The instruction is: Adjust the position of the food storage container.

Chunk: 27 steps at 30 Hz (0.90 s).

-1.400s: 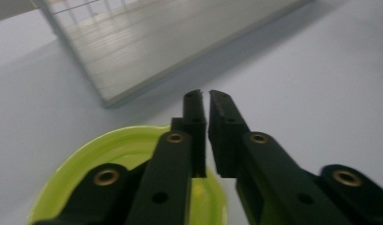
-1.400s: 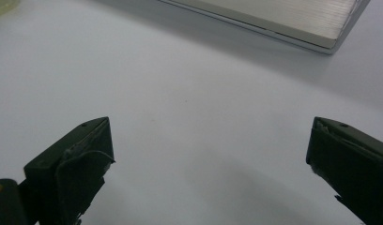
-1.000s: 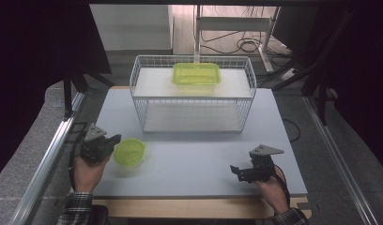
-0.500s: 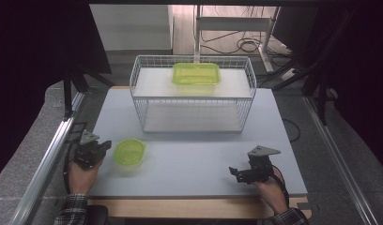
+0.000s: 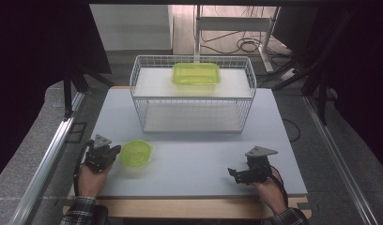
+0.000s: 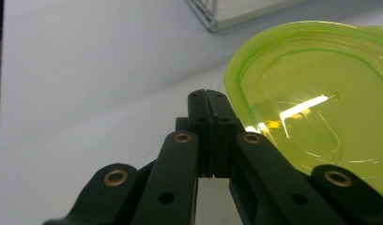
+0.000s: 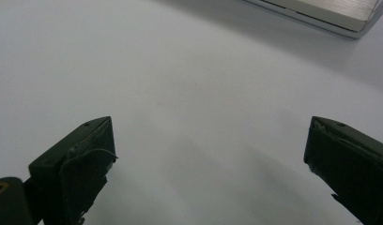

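Note:
A small round green container [image 5: 136, 153] sits on the grey table top at the front left; in the left gripper view its translucent lid [image 6: 316, 103] lies just right of my jaws. My left gripper [image 5: 115, 151] rests beside it on its left, jaws pressed together on nothing [image 6: 207, 96]. A larger rectangular green container [image 5: 196, 73] lies on the upper shelf of the white wire rack [image 5: 193, 93]. My right gripper [image 5: 233, 172] sits at the front right on the table, jaws wide apart [image 7: 208, 154] with bare table between them.
The wire rack stands across the back middle of the table, its corner showing in both gripper views [image 6: 213, 18] [image 7: 340, 18]. A wooden edge [image 5: 189, 206] runs along the table's front. Metal rails flank the table at left [image 5: 49, 154] and right.
My left hand and its gripper have sunk and drawn back toward the front edge, ending left of the small container. The right gripper has stayed put.

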Each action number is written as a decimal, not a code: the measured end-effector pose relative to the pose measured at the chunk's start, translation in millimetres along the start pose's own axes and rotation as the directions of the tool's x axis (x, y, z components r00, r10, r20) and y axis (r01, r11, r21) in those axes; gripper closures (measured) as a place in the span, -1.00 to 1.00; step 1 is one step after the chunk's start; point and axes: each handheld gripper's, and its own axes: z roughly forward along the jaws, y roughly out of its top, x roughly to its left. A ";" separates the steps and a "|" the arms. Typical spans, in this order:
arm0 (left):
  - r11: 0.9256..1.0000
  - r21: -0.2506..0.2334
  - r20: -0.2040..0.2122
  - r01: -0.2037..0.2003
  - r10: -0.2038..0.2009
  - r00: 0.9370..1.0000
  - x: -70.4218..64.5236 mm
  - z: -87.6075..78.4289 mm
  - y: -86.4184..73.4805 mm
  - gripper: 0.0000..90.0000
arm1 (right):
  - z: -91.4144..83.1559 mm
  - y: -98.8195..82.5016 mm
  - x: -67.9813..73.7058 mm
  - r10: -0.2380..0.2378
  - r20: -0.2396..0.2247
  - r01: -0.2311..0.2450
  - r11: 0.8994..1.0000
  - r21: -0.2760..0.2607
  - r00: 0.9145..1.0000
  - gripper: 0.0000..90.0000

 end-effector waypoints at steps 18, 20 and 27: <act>0.997 -0.017 0.071 -0.075 0.076 0.995 -42.0 3.9 10.6 1.00 | 1.3 -0.4 0.8 -0.002 0.013 0.002 1.000 0.016 1.000 -0.95; 0.997 0.005 0.097 -0.074 0.073 0.993 -37.5 6.4 5.6 1.00 | 1.3 -0.3 0.9 -0.002 0.014 0.002 1.000 0.019 1.000 -0.95; 0.994 0.061 0.186 -0.092 0.079 0.979 -41.9 13.3 -0.6 1.00 | 1.5 0.2 2.6 -0.012 0.014 0.011 0.999 0.030 1.000 -0.95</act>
